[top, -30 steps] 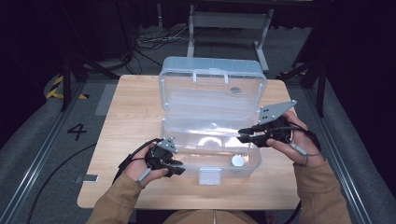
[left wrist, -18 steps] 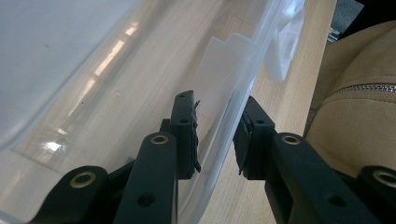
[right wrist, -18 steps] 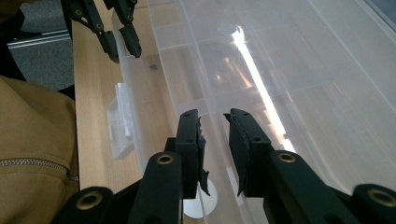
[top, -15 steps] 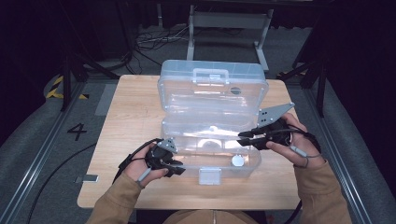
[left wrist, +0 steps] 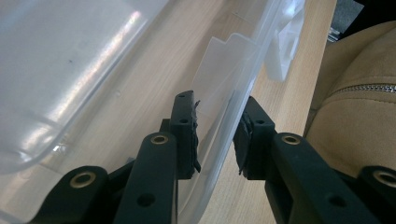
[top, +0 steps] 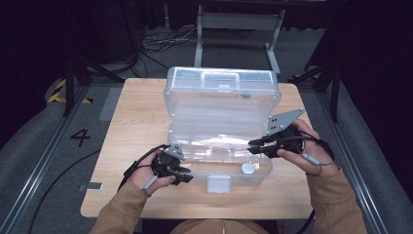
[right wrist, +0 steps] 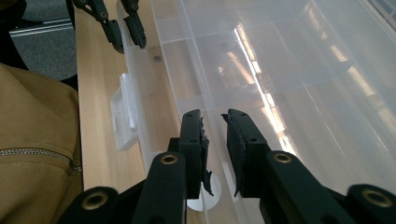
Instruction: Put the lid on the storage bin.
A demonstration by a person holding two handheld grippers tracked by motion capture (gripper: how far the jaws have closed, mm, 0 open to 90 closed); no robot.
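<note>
We steady the clear box [top: 219, 146] wall between our left gripper [left wrist: 215, 135] fingers, barely apart; right gripper [right wrist: 215, 140] fingers have been closing over its inner tray edge. Next: pinch and lift.

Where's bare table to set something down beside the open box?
Bare table lies left of the box, up to the far-left corner, and a smaller patch at the far-right corner. The near edge is crowded by the left gripper, the latch and the right gripper.

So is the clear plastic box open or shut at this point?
Open: the clear box has its lid tilted up behind the base, and the front latch hangs unfastened.
</note>
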